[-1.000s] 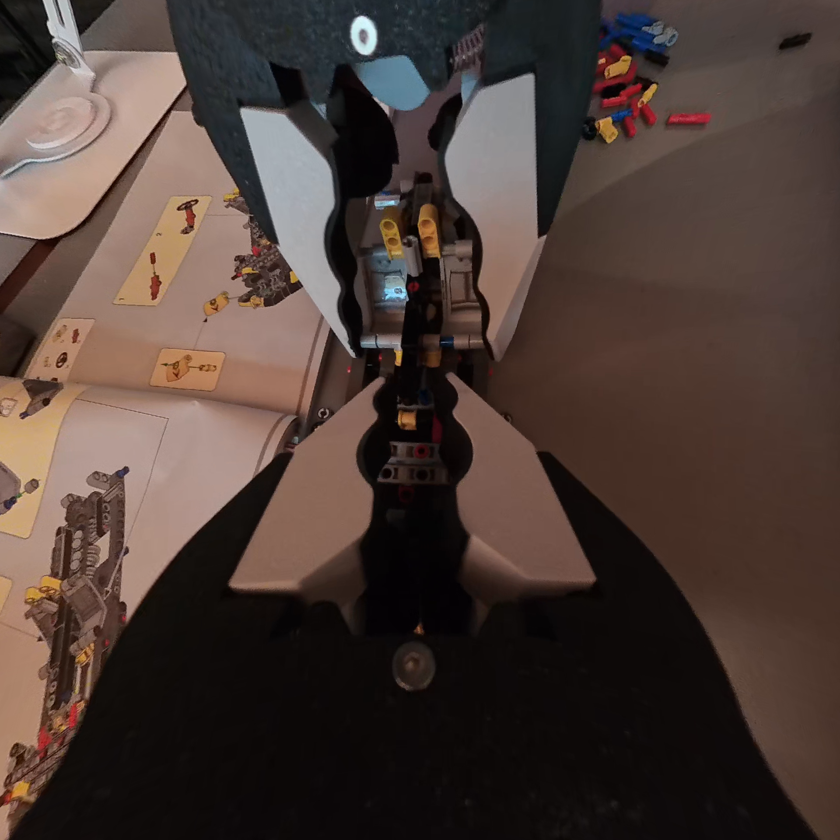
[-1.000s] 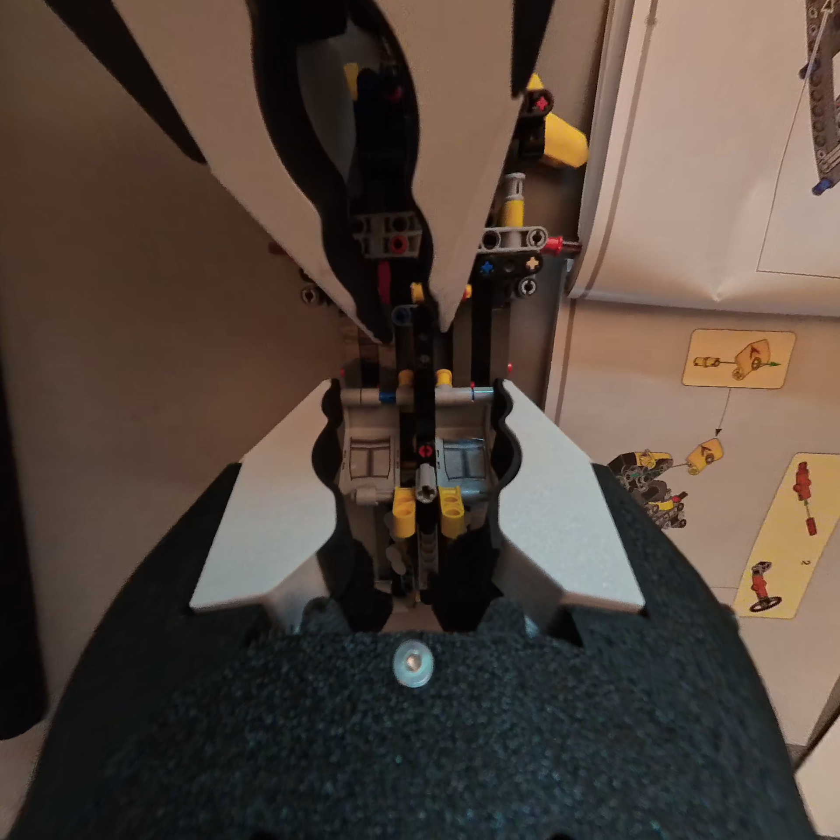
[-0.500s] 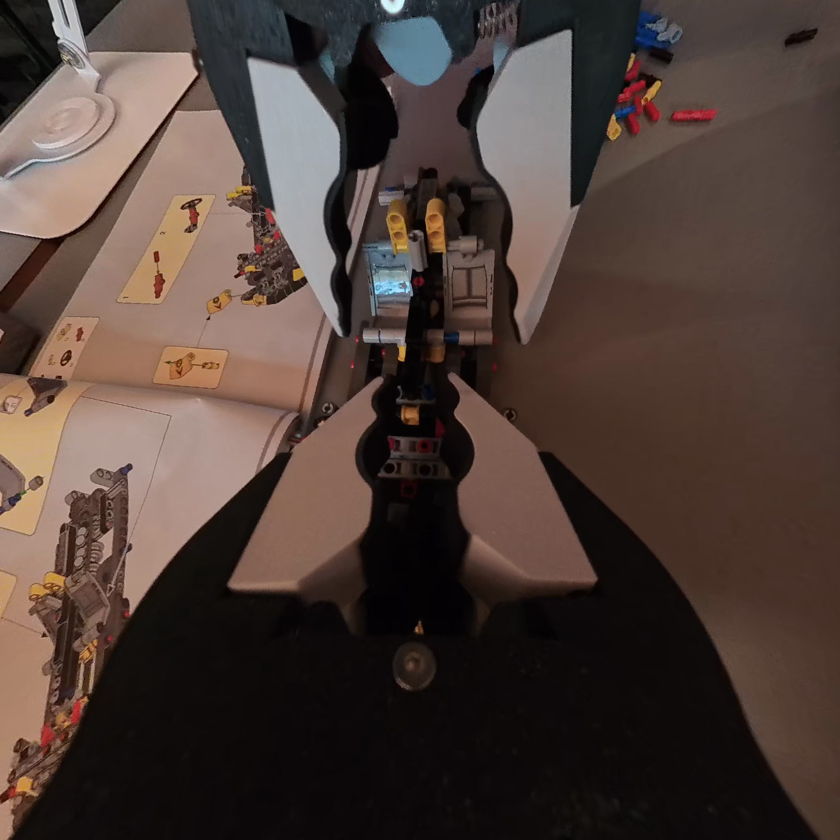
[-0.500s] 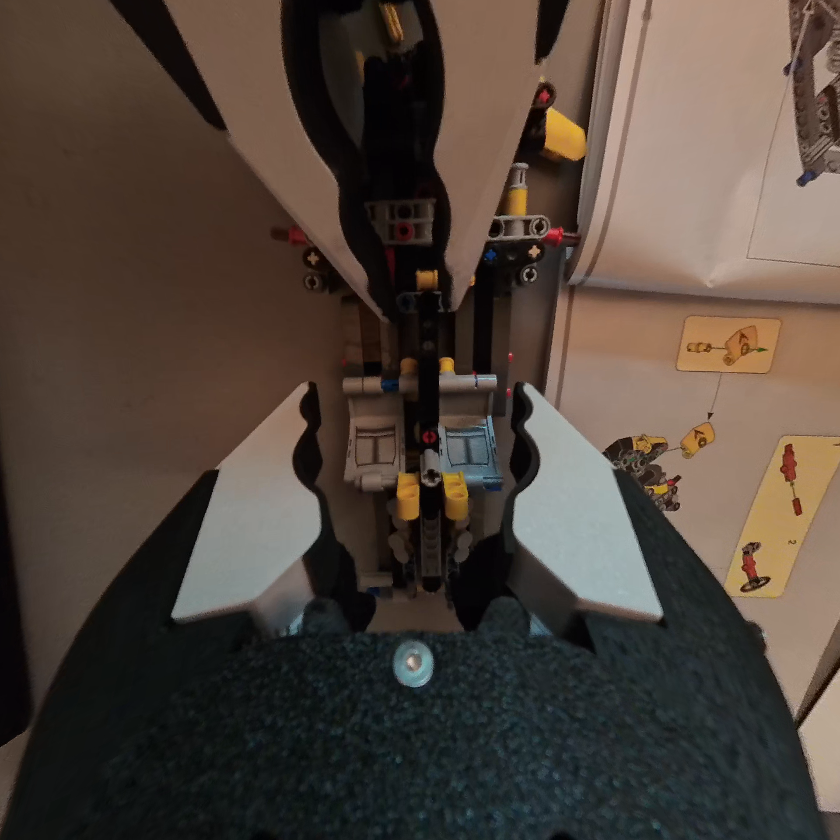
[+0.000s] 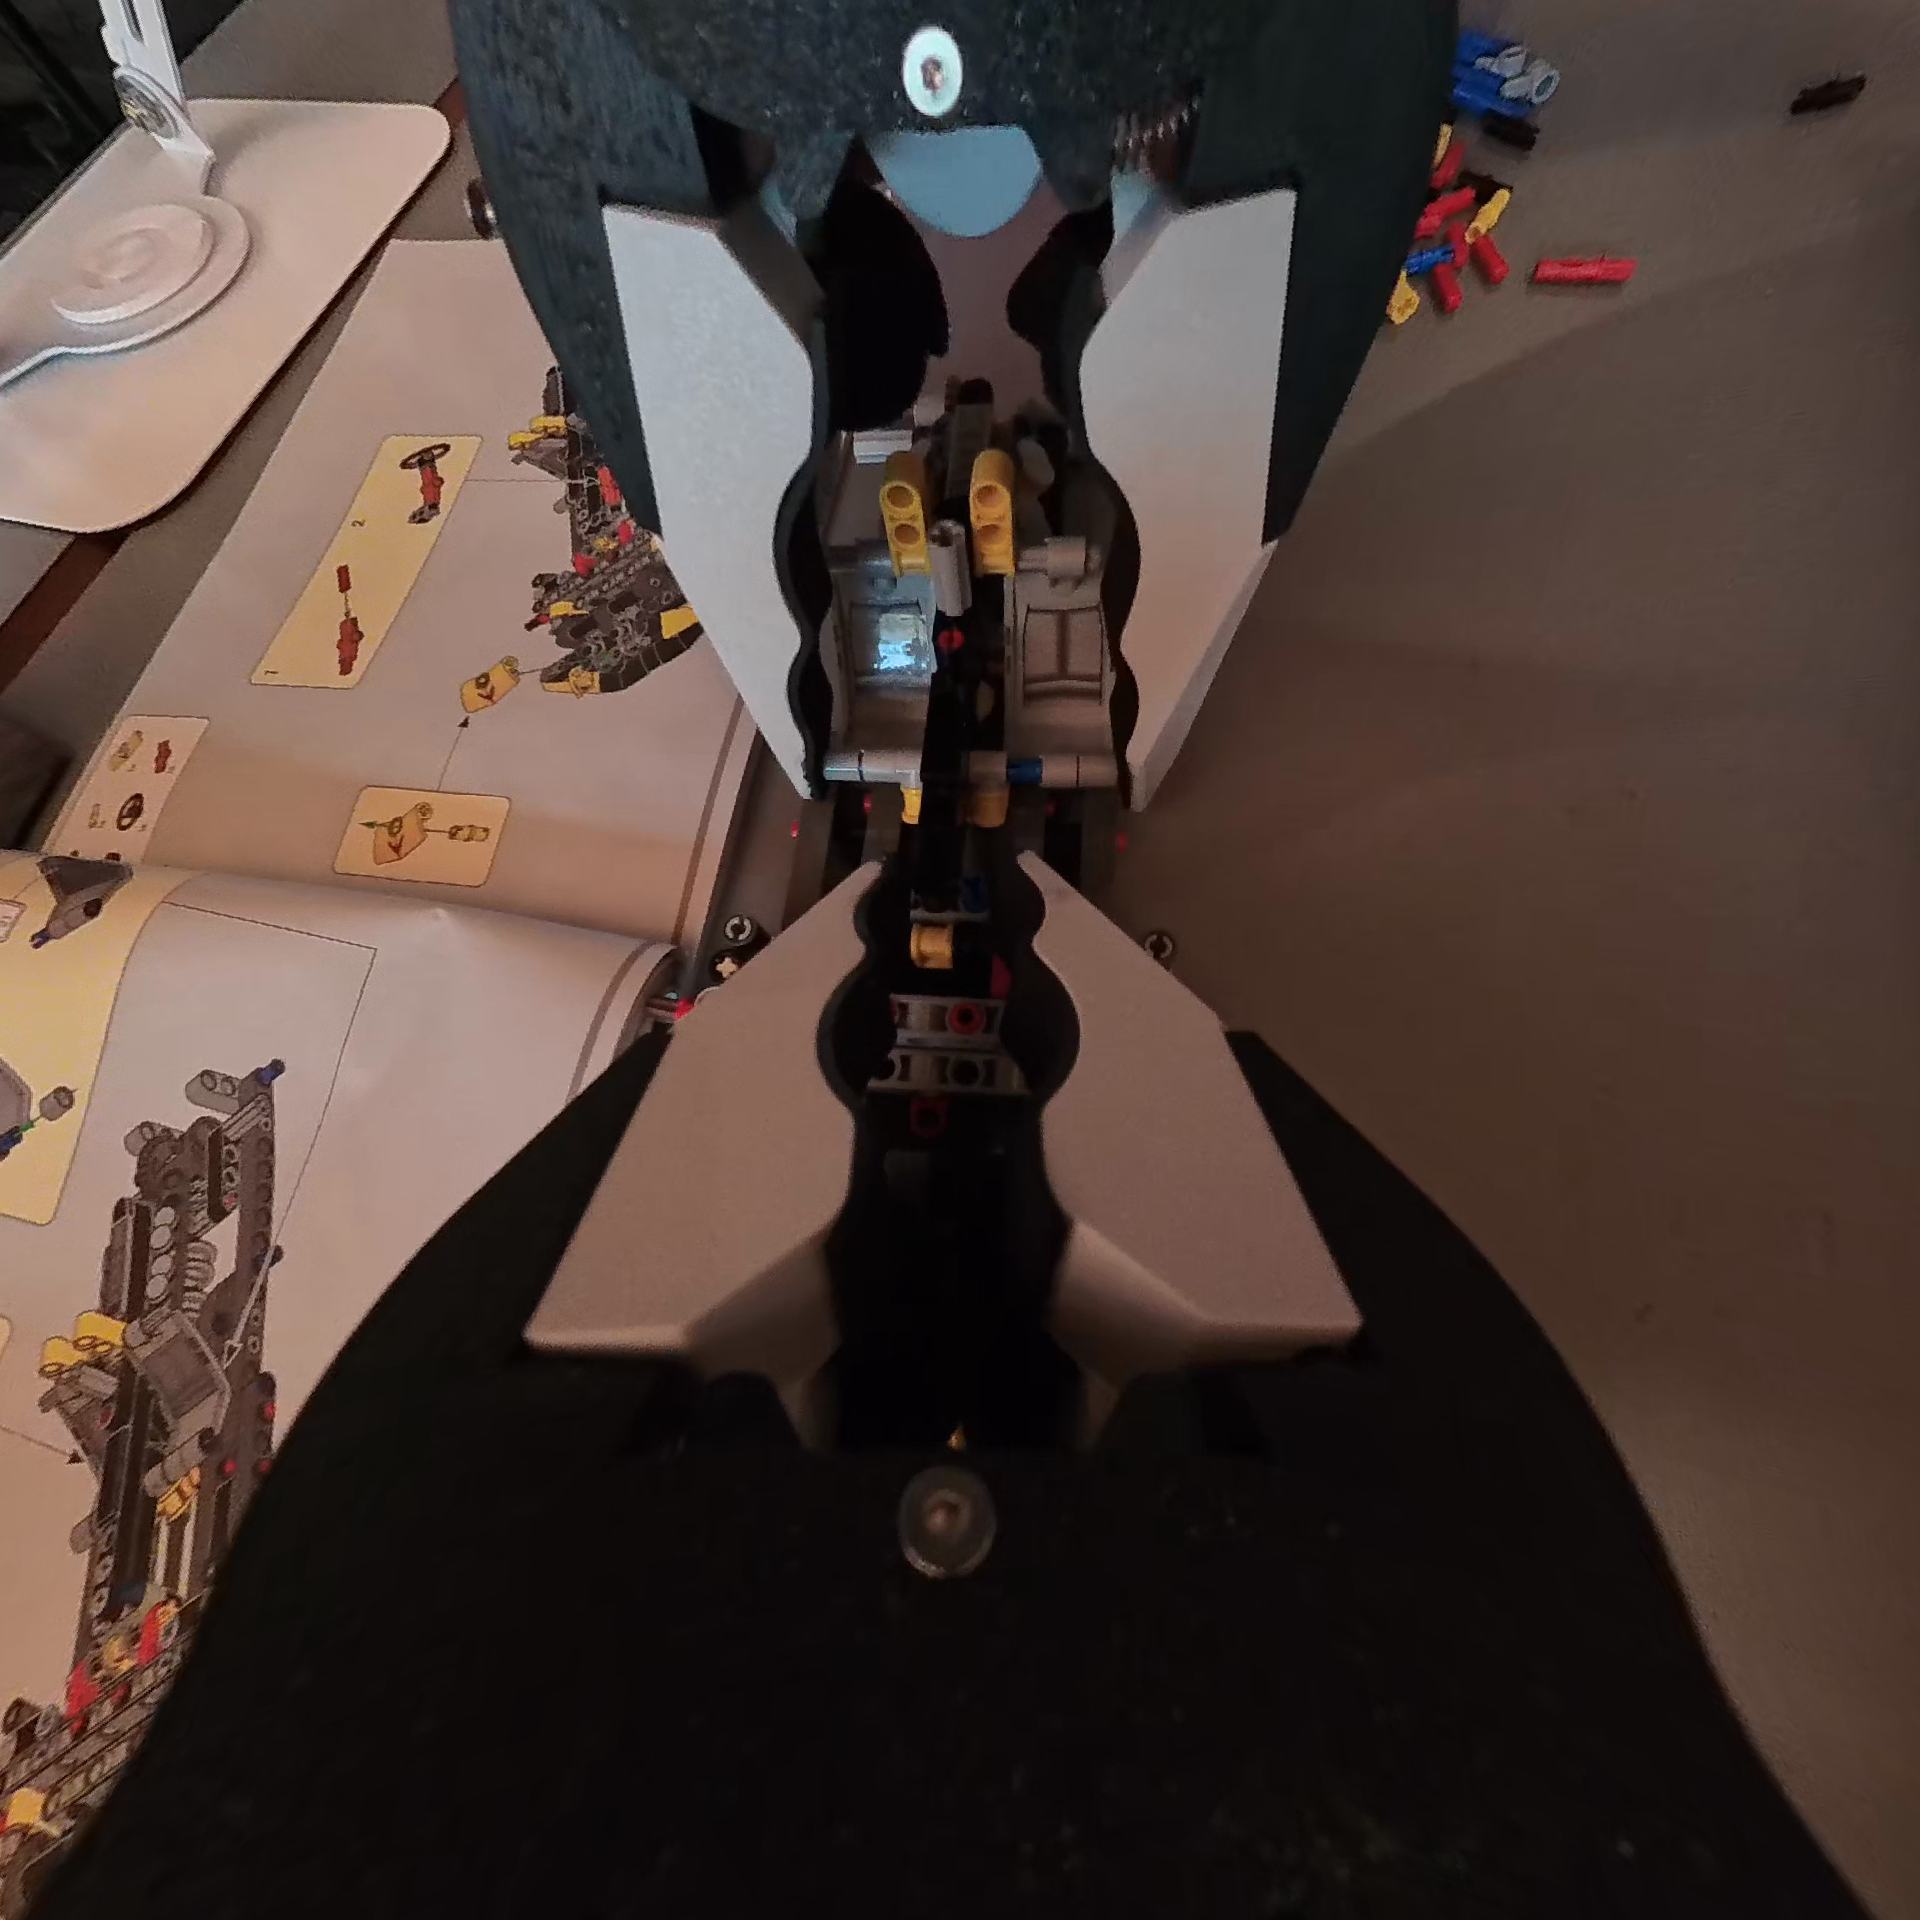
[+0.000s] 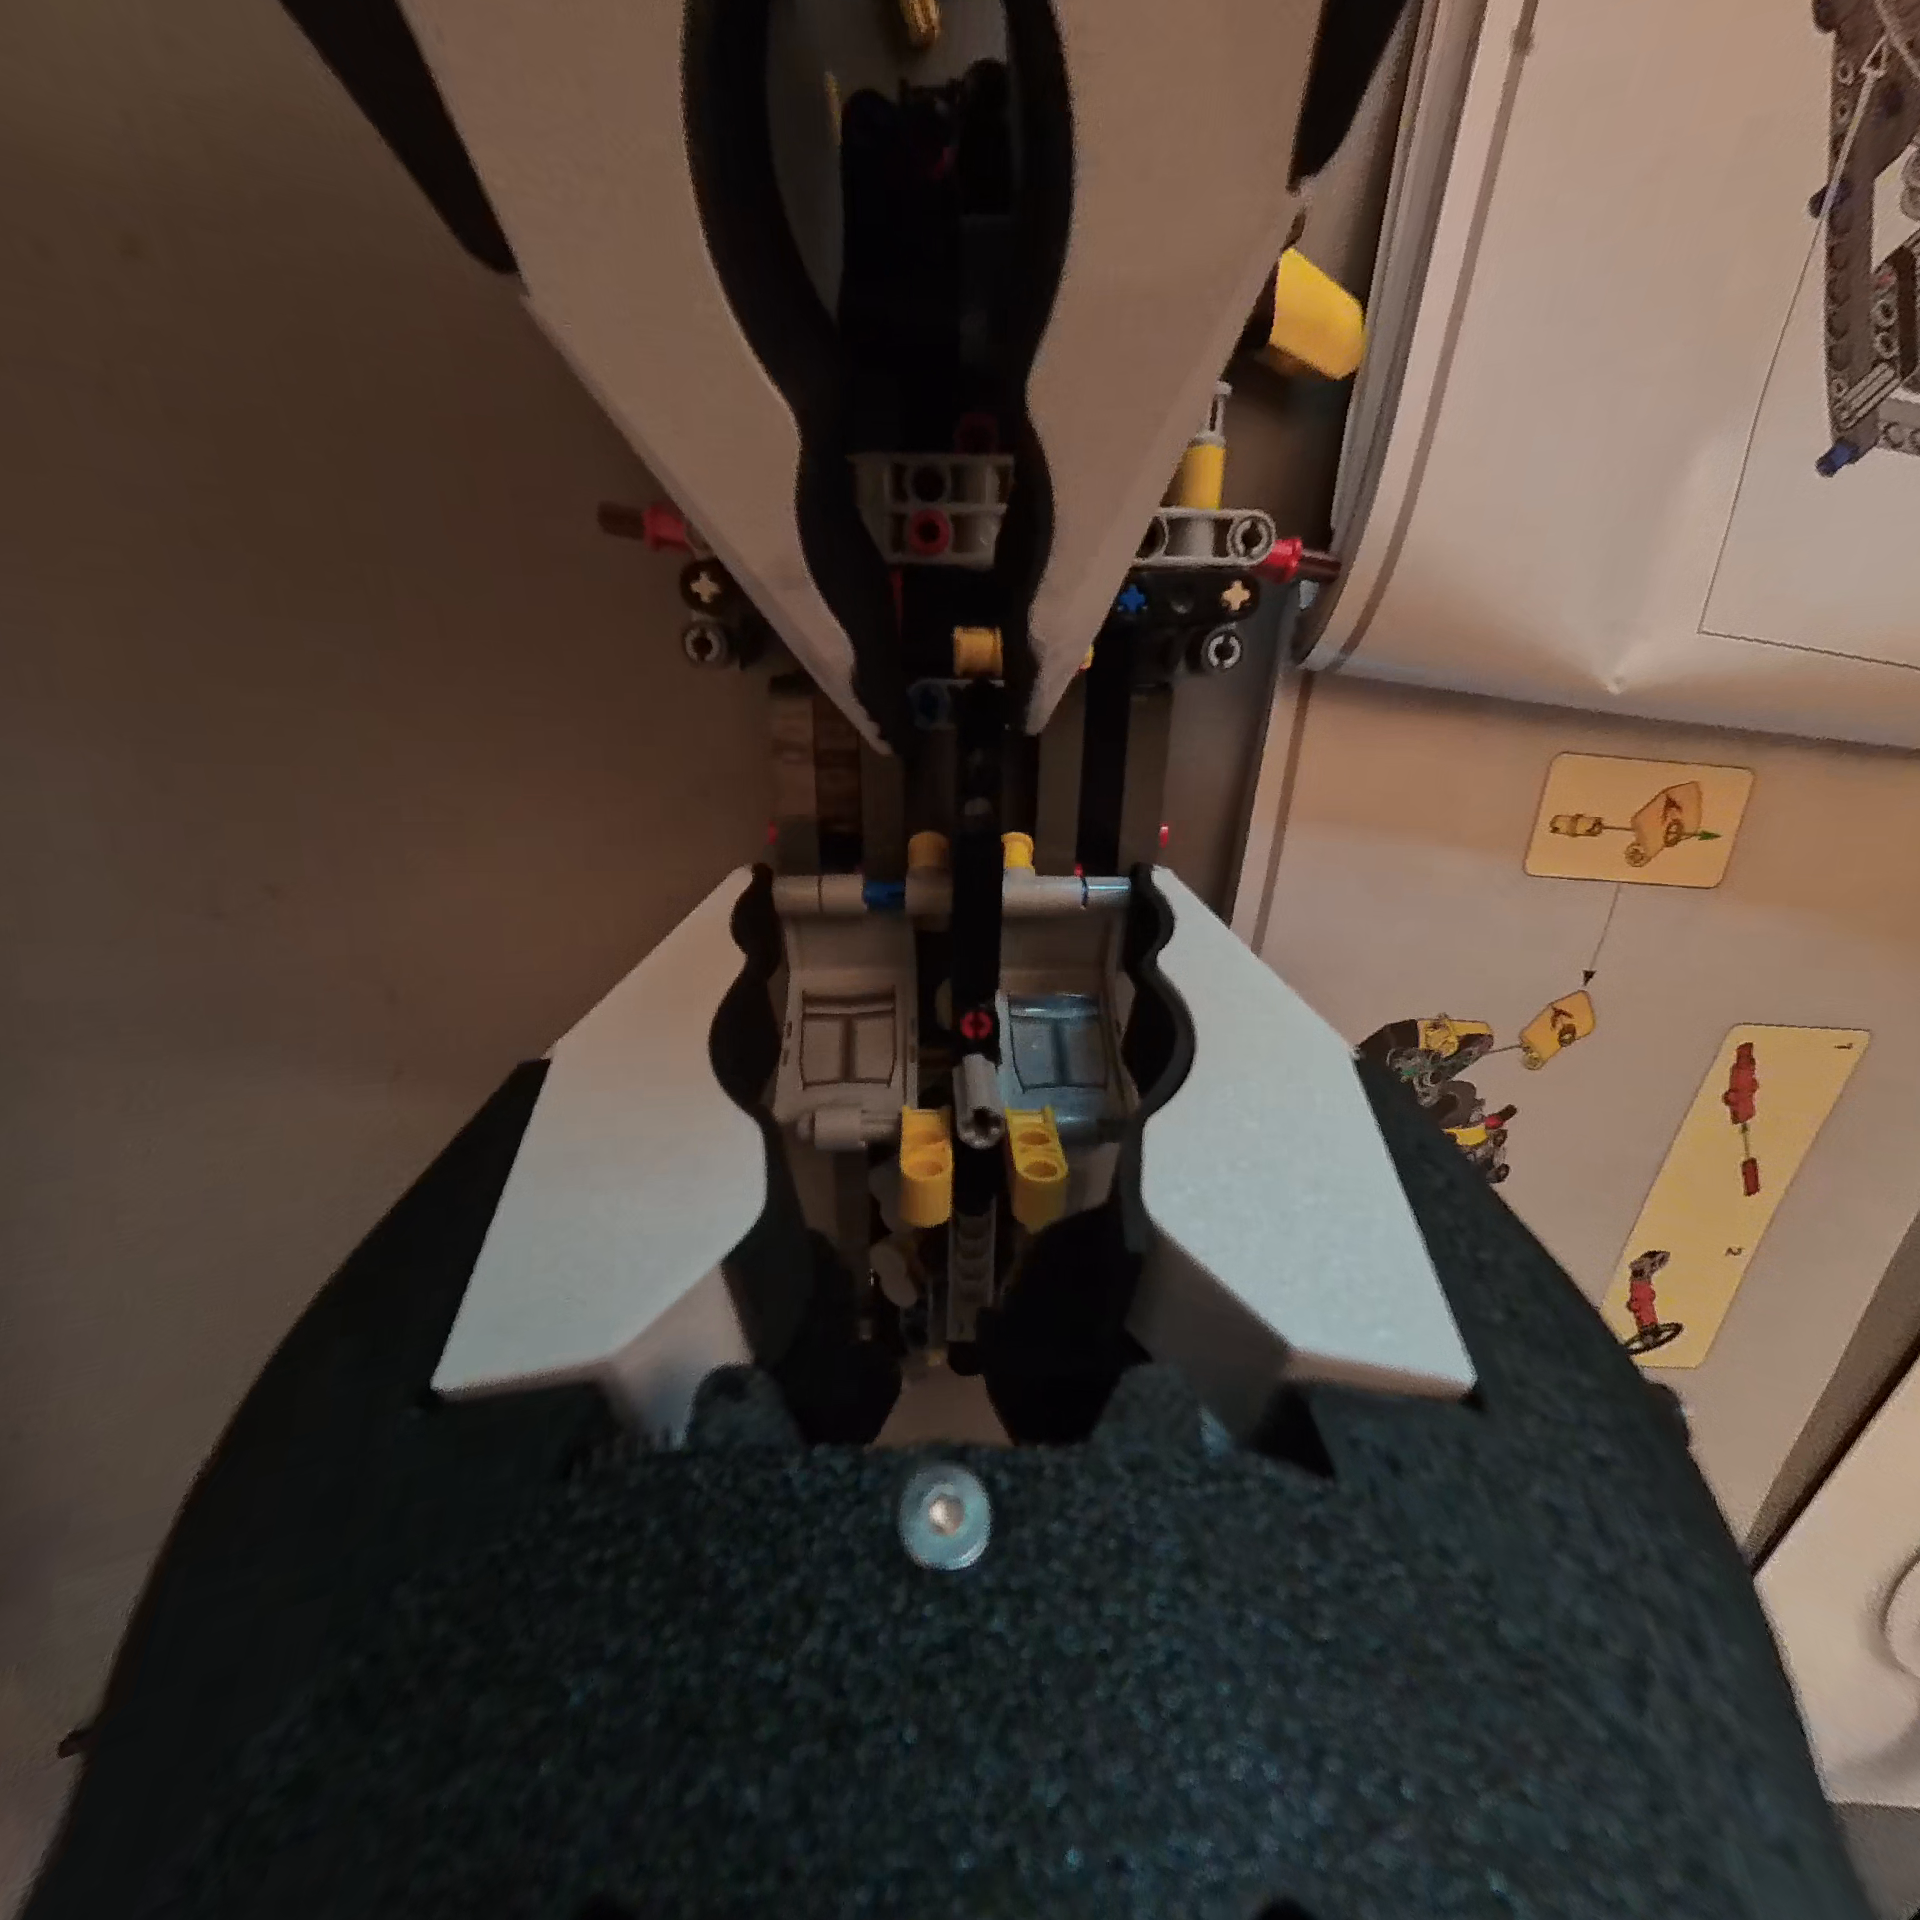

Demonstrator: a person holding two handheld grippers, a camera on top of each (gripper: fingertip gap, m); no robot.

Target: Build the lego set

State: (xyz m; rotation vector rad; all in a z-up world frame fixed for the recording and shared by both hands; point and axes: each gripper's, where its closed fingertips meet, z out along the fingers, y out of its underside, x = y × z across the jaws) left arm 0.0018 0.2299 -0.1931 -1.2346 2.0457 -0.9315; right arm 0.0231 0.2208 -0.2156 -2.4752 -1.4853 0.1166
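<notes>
Two hand-held grippers face each other nose to nose over one long lego build that lies flat on the desk.

Left hand-held gripper is closed down on the narrow black spine at the near end, pads pinching around the grey block with red pins. Reads as an anchor grip, to keep the chassis from sliding or twisting.

Right hand-held gripper straddles the cab end. Its fingers are partly open, set about as wide as the seat section, pads right at the outer edges. Can't tell whether they're actually pressing, so I won't call it a grasp. Likely bracing or squaring that end.

Counts on the build:
- 2 grey seats, side by side, one each side of the black centre beam
- 2 yellow connectors just behind the seats
- 1 short grey axle piece between them
- 1 yellow panel piece at the far end, booklet side

Open instruction booklet sits touching the model's side, close enough to check the step without moving anything.

Loose parts pile of red, blue and yellow pins sits well apart at the far corner; too small to count. One long red pin and one small black part lie separate.

One white stand base is on a pale mat beyond the booklet.
</notes>
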